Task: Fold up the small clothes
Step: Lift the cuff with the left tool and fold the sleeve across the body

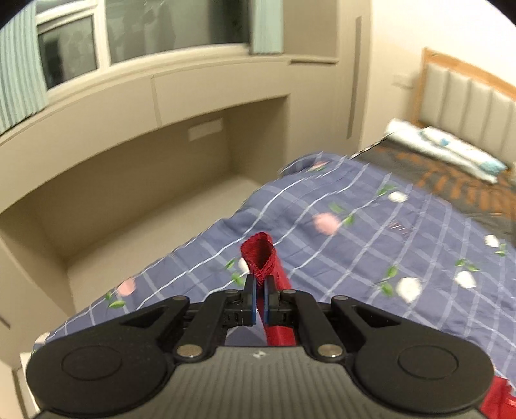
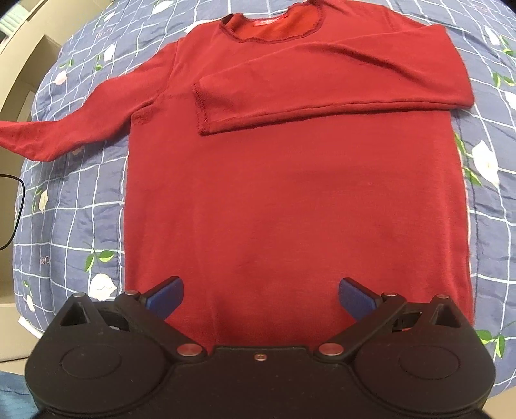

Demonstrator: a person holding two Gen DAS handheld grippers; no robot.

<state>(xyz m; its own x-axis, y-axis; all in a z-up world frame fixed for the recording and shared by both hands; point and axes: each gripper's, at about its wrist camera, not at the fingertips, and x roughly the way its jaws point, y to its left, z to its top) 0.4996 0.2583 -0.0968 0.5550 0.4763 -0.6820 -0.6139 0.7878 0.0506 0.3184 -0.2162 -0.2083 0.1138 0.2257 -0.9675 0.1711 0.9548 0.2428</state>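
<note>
Here we are looking at a red long-sleeved top (image 2: 290, 193) lying flat and face up on the bed, its body spread smooth over the blue checked floral quilt (image 2: 64, 199). One sleeve (image 2: 322, 93) is already lying folded across the chest, cuff pointing inward, which we are reading as the first fold done. The other sleeve (image 2: 74, 125) is stretching out to the side and off the edge of the right wrist view, and we are judging that its far end is the red cuff (image 1: 259, 258) our left gripper (image 1: 260, 301) is pinching: the jaws are pressed together on the fabric, with the open cuff standing up just beyond them and the red cloth trailing back under the gripper body. Holding it by the cuff is giving us the whole sleeve to carry across in one sweep.

Our left gripper is pointing out across the quilt toward the bed's corner and the built-in window seat (image 1: 145, 206), raised off the bedding. Our right gripper (image 2: 260, 299) is hovering above the hem end of the top, looking along the garment toward the neckline (image 2: 271, 30), jaws spread wide and gripping nothing; we are taking it as waiting to steady or take the hem.

Farther off, a pillow (image 1: 445, 148) is resting near the padded headboard (image 1: 467, 106).
</note>
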